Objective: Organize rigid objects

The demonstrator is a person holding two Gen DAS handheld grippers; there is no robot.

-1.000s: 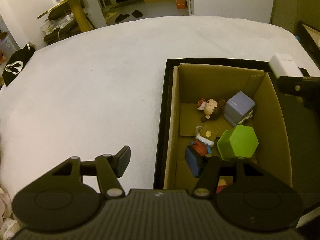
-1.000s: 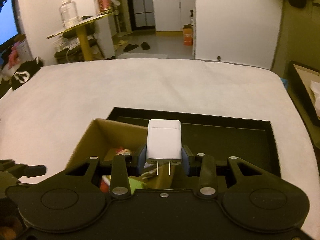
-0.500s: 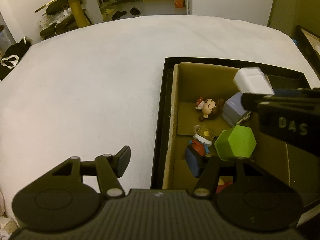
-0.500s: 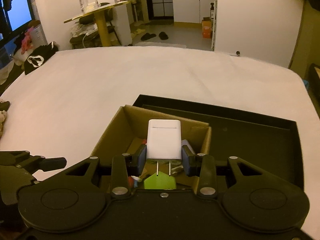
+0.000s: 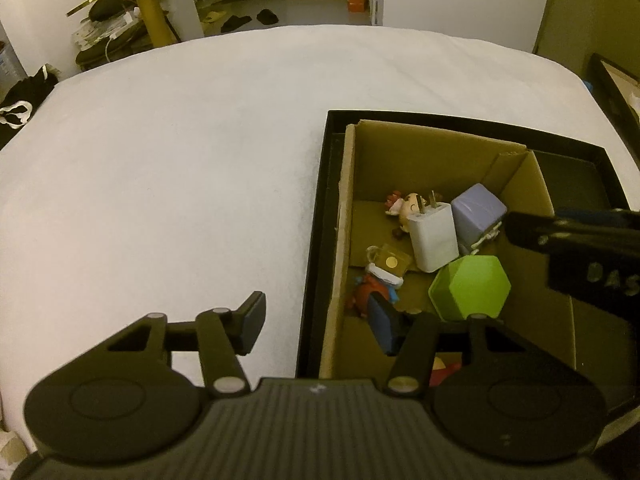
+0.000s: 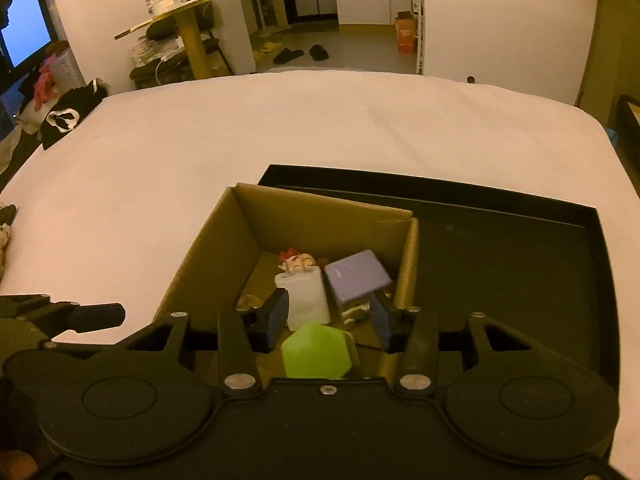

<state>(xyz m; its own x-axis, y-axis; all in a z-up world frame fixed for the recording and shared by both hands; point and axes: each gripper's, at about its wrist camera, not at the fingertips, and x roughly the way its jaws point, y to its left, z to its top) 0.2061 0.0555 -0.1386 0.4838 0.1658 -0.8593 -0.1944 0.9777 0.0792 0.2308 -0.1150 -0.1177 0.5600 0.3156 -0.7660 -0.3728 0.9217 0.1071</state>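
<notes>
While the right fingers part over the cardboard box, the scene reads left to right as follows.

Surface: a white-covered bench [image 5: 168, 168] carries everything; its left half is bare cloth.
Left gripper [image 5: 316, 320]: hovers at the near edge, straddling the box's left wall, one finger [image 5: 252, 320] over the cloth, the other inside the box; fingers spread, nothing between them.
Black tray [image 6: 520, 264]: sits toward the bench's right edge, its right part bare.
Cardboard box [image 5: 344, 208]: stands open in the tray's left part, against the tray's left rim.
Figurine with red hair [image 6: 296, 261]: lies near the box's far wall, partly hidden behind the charger.
White charger [image 5: 434, 238]: rests in the middle of the box with its prongs pointing to the far wall, touching the figurine, just beside the lilac cube.
Small toys [image 5: 380, 276]: a gold-faced piece and a red-and-blue figure lie left of the green block, near the box's left wall; details are too small to tell.
Lilac cube [image 5: 480, 216]: tilted, against the box's right wall, right of the charger.
Green hexagonal block [image 5: 470, 288]: near side of the box, touching the charger's near end.
Right gripper [image 6: 329, 320]: above the box, fingers opening, clear of the charger below, pressing on nothing.
</notes>
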